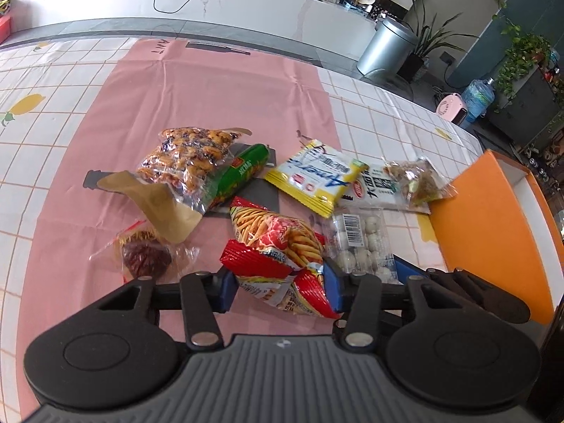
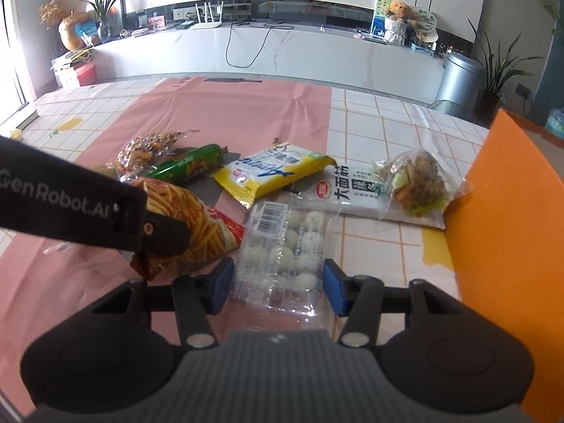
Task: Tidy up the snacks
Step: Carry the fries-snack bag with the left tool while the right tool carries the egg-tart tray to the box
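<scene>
Now | left claw pinching crinkled red fries bag; right claw spread around clear tray of white balls

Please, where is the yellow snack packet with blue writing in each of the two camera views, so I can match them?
Left wrist view: the yellow snack packet lies just right of centre, beyond the red bag of fries-like sticks, which sits between the left hand-held gripper's fingers.
Right wrist view: the yellow packet is at centre, beyond the clear tray of white balls.
Shared landmark: the orange box, at the right in both views.
</scene>
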Demonstrator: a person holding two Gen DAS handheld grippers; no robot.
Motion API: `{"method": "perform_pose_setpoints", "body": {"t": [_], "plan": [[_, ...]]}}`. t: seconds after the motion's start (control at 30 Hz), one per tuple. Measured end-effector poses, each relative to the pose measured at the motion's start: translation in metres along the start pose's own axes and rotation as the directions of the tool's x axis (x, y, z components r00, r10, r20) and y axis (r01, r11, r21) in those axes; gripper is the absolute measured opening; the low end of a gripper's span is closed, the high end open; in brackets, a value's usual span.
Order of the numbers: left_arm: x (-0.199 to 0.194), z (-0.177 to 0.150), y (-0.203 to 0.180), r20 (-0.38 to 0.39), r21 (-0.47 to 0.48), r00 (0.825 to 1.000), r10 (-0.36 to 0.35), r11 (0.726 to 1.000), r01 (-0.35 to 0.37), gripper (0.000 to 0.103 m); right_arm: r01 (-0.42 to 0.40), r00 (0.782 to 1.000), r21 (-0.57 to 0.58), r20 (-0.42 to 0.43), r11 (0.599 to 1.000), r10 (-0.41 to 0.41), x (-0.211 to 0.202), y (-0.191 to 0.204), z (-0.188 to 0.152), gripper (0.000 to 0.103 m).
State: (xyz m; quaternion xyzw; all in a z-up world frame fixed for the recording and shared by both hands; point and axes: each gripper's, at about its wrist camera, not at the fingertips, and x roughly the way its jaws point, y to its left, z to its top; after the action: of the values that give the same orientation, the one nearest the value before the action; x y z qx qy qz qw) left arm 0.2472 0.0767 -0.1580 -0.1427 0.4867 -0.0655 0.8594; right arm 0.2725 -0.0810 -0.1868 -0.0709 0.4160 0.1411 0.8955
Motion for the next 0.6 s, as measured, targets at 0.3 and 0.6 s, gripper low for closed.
{"method": "perform_pose_setpoints", "body": {"t": [0.3, 0.6], "plan": [[-0.056, -0.020, -0.014, 0.086, -0.014, 0.995, -0.047, 0.999, 0.048, 0.054, -0.005, 1.000, 0.035, 0.016, 0.999, 0.004, -0.059, -0.013, -0.016, 0.052], [-0.116, -0.032, -0.052, 0.177, 0.054, 0.979, -0.105, 0.994, 0.097, 0.054, 0.010, 0.992, 0.055, 0.123, 0.998, -0.016, -0.154, -0.031, -0.028, 0.052]]}}
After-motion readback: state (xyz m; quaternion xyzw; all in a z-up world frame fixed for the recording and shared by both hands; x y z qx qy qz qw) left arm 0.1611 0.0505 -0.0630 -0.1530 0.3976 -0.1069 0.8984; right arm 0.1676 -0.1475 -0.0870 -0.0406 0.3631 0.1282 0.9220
